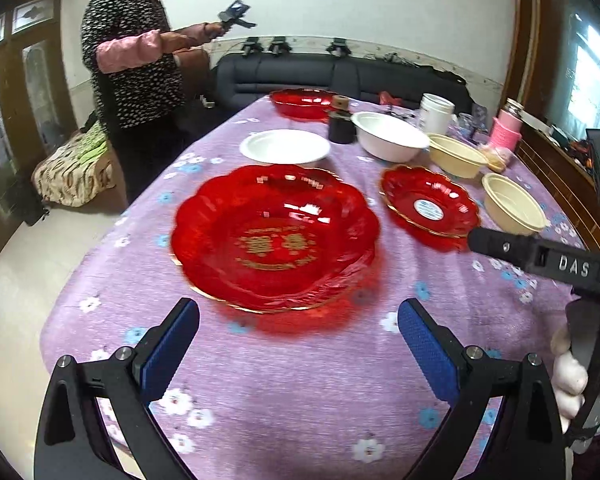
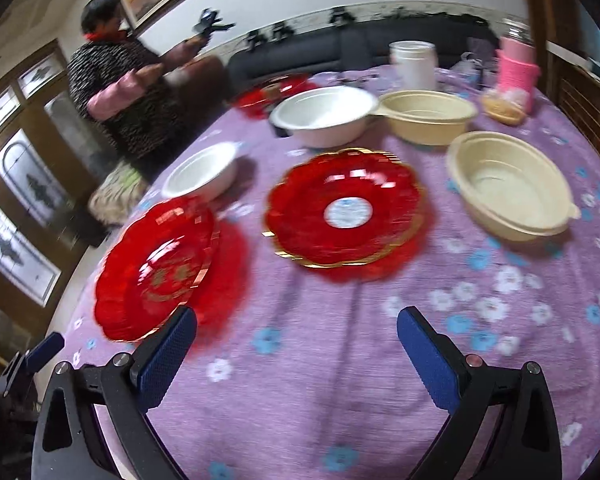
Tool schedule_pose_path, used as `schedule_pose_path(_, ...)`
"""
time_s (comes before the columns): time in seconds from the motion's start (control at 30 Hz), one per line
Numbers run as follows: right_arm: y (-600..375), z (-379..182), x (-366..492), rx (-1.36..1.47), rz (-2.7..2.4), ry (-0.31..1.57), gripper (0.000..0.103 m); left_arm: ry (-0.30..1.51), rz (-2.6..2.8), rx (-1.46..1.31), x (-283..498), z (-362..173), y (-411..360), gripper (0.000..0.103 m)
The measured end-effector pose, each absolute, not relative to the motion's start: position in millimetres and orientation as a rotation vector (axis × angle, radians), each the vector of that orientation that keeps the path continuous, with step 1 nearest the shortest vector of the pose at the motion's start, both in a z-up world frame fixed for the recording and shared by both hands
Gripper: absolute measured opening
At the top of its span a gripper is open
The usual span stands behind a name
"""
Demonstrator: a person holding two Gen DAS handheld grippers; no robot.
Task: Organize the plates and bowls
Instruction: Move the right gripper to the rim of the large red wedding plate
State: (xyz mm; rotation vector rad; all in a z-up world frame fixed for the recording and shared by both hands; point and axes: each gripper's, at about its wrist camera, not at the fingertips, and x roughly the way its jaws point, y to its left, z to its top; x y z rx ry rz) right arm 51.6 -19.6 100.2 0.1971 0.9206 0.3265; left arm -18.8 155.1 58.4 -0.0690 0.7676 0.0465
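A large red scalloped plate (image 1: 274,236) lies on the purple flowered tablecloth (image 1: 300,380), just ahead of my open, empty left gripper (image 1: 298,320). A smaller red plate with a white centre label (image 1: 428,206) lies to its right; the right gripper's finger (image 1: 500,246) reaches beside it. In the right wrist view my right gripper (image 2: 296,328) is open and empty, short of the small red plate (image 2: 344,208), with the large plate (image 2: 156,264) at left. A white plate (image 1: 286,146), a white bowl (image 1: 388,134) and two cream bowls (image 1: 456,154) (image 1: 512,202) stand farther back.
A third red plate (image 1: 302,102), a black cylinder (image 1: 340,124), a white jar (image 1: 436,112) and a pink container (image 1: 504,130) stand at the far end. A person (image 1: 136,64) with another gripper stands at the table's left. A dark sofa (image 1: 340,76) is behind.
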Motion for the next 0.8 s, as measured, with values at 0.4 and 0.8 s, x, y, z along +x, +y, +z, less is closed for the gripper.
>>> schedule_pose_path(0.4, 46, 95, 73, 0.140, 0.401, 0.956, 0.102, 0.799, 0.110, -0.122, -10, 51, 200, 0.100)
schedule_pose_path(0.8, 74, 93, 86, 0.121, 0.419, 0.958, 0.099, 0.776, 0.169, -0.271, 15, 70, 274, 0.100)
